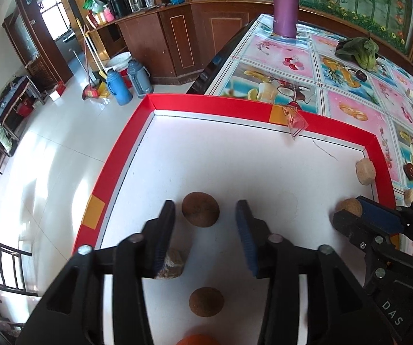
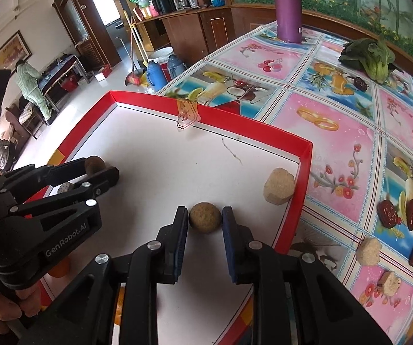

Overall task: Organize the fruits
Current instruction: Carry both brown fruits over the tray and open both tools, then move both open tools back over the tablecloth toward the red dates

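Right wrist view: the right gripper [image 2: 205, 218] pinches a round brown fruit [image 2: 205, 218] near the red-rimmed tray's [image 2: 252, 125] right edge; the left gripper [image 1: 205, 212] hovers spread over another brown ball [image 1: 200, 209].

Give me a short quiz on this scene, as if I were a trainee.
1. True or false: the purple bottle stands inside the red-rimmed tray.
2. What sits between the fingers of the right gripper? A) a banana B) a round tan fruit C) a spoon
3. Fill in: the left gripper is ___ (open or shut).
Key: 1 false; 2 B; 3 open.
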Tool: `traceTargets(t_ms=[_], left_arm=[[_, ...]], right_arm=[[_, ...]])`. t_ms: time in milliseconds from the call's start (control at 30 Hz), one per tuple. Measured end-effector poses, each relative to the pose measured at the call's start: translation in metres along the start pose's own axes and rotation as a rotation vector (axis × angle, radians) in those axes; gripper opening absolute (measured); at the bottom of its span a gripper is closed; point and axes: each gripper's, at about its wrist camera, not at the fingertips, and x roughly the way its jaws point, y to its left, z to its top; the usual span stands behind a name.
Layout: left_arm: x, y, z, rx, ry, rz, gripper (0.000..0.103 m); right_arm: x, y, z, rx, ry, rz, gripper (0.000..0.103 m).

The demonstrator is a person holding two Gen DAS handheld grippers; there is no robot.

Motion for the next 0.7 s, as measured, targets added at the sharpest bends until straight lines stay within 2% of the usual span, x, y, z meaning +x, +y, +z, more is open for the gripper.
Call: traceTargets(t_ms=[133, 233, 333, 367, 533, 700], left_arm=[[-0.022, 0.008, -0.007, -0.04, -0.041, -0.014, 0.055], [-0.052, 0.013, -0.015, -0.053, -0.112, -0.015, 0.058], [-0.082, 0.009, -0.024, -0.038, -0.173, -0.057, 0.074], [-0.092, 0.004, -0.028, -0.025, -0.2, -0.073, 0.079], [-0.12, -0.042, -0.041, 0.082, -0.261, -0.174, 0.079], [-0.128, -0.098, -0.048, 0.196, -0.272, -0.259, 0.079]], right_arm=[[-0.028, -0.009, 0.0, 0.022, -0.053, 0.039, 0.028], [-0.069, -0.025, -0.005, 0.044, -0.149, 0.06, 0.03], [-0.115, -0.055, -0.018, 0.063, -0.247, 0.04, 0.038], [-0.133, -0.071, -0.025, 0.08, -0.281, 0.02, 0.039], [-0.189, -0.15, -0.055, 0.226, -0.342, -0.044, 0.04], [-0.205, -0.201, -0.083, 0.31, -0.338, -0.124, 0.04]])
